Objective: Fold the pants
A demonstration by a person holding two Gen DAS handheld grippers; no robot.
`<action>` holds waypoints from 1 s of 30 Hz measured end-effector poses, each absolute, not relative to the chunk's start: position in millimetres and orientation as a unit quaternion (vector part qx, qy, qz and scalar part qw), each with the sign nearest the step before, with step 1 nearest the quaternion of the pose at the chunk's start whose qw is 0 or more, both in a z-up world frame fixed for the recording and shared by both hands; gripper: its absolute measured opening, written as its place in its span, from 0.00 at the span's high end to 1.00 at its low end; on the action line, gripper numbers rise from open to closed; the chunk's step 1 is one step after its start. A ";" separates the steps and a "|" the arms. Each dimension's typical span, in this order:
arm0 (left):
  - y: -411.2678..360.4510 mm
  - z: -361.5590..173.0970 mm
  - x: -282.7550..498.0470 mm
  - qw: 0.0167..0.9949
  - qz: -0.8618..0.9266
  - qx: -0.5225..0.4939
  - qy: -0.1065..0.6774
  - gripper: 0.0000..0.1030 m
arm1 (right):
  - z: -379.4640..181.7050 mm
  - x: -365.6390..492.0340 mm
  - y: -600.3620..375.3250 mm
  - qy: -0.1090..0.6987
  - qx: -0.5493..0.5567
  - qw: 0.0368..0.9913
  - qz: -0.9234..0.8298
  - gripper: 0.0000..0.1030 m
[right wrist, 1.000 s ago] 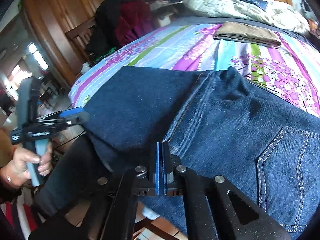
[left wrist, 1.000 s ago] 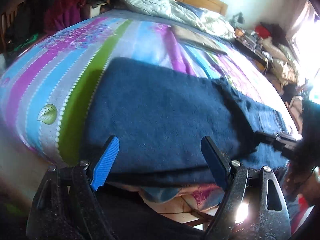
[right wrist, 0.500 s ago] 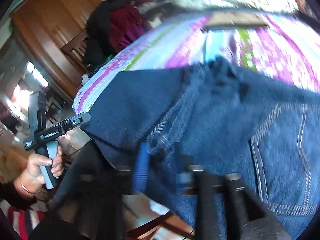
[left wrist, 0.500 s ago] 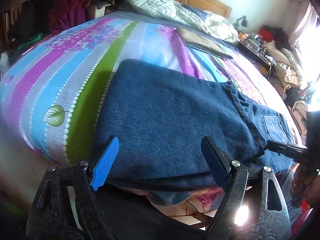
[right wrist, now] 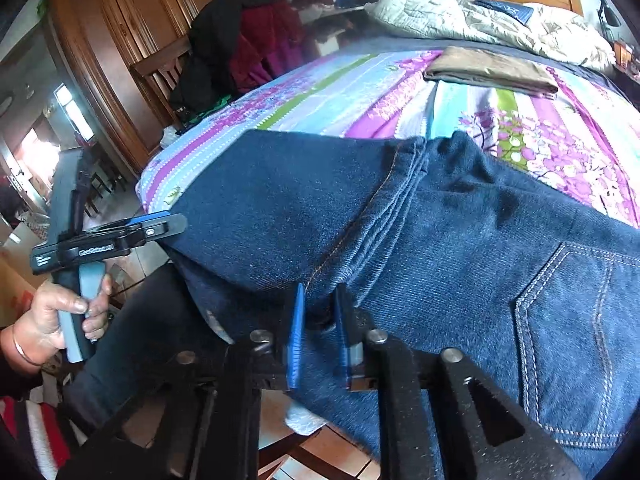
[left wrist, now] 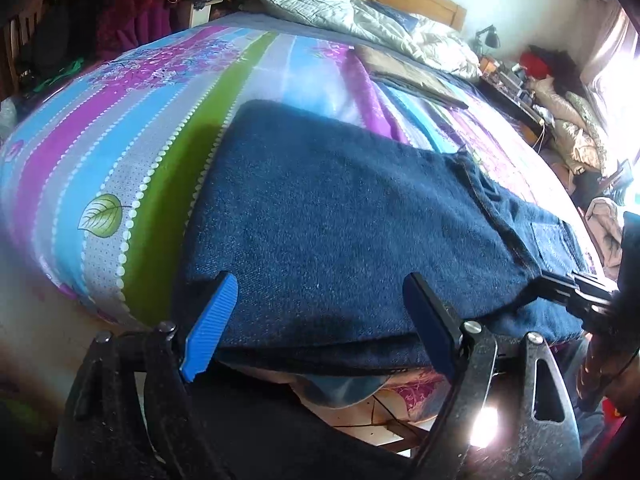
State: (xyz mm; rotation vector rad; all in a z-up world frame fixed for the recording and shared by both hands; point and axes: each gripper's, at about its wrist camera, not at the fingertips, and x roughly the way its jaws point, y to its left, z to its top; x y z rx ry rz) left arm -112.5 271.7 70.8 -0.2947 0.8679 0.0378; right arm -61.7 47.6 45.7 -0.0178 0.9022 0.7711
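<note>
The pants (left wrist: 340,232) are laid folded across the near edge of the bed (left wrist: 132,160), with the back pocket (right wrist: 568,320) turned up. The left hand-held gripper (left wrist: 316,320) is held wide apart just above the near fold, gripping nothing. The right hand-held gripper (right wrist: 318,336) is set at a narrow gap, with the seam edge of the pants seen between its fingers (right wrist: 297,340).

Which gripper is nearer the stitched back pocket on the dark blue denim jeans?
Right. The right gripper sits at the jeans' edge just left of the back pocket; the left gripper is open over the folded leg end, farther away.
</note>
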 end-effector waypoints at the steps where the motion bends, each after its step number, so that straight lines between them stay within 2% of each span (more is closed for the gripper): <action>1: 272.1 71.7 -112.4 0.897 0.017 -0.143 0.418 0.17 | 48.5 -65.4 46.2 0.425 -0.001 0.828 0.366 0.91; 6: 275.4 69.8 -110.8 0.899 0.015 -0.145 0.413 0.17 | 29.0 -65.9 45.7 0.451 -0.007 0.820 0.352 0.92; 10: 277.1 77.7 -112.1 0.904 0.011 -0.144 0.402 0.17 | 35.3 -63.4 42.0 0.461 -0.005 0.815 0.351 0.91; 13: 281.3 88.9 -117.0 0.914 0.004 -0.143 0.381 0.17 | 54.1 -60.9 22.4 0.418 0.009 0.861 0.289 0.84; 16: 287.9 93.6 -117.8 0.919 -0.007 -0.155 0.362 0.15 | 67.7 -41.5 34.0 0.401 0.004 0.863 0.308 0.83; 19: 294.6 81.5 -107.5 0.917 -0.003 -0.161 0.365 0.14 | 64.7 -15.2 67.3 0.401 -0.010 0.847 0.349 0.83; 21: 307.3 60.3 -96.8 0.901 -0.008 -0.194 0.388 0.14 | 45.7 13.9 88.0 0.439 -0.001 0.819 0.370 0.84; 22: 315.8 45.7 -90.3 0.887 -0.014 -0.219 0.406 0.16 | 29.9 29.2 94.0 0.473 0.001 0.802 0.365 0.85; 23: 320.7 40.7 -89.1 0.884 -0.020 -0.233 0.406 0.16 | 9.8 45.9 96.4 0.514 -0.007 0.788 0.339 0.98; 24: 326.0 42.0 -90.7 0.885 -0.031 -0.246 0.393 0.16 | 0.7 58.0 91.0 0.526 0.012 0.782 0.335 1.00; 26: 332.5 44.7 -91.5 0.883 -0.037 -0.249 0.396 0.23 | 13.9 70.3 85.2 0.514 0.011 0.804 0.298 1.00; 27: 335.2 46.0 -93.2 0.882 -0.034 -0.244 0.401 0.29 | 27.6 69.0 89.3 0.492 -0.010 0.823 0.283 1.00; 28: 339.0 48.9 -97.6 0.881 -0.031 -0.246 0.403 0.29 | 43.2 68.1 97.2 0.467 -0.019 0.834 0.292 0.89; 30: 343.3 55.7 -109.7 0.884 -0.031 -0.257 0.390 0.29 | 68.5 71.5 127.2 0.440 -0.020 0.825 0.354 0.89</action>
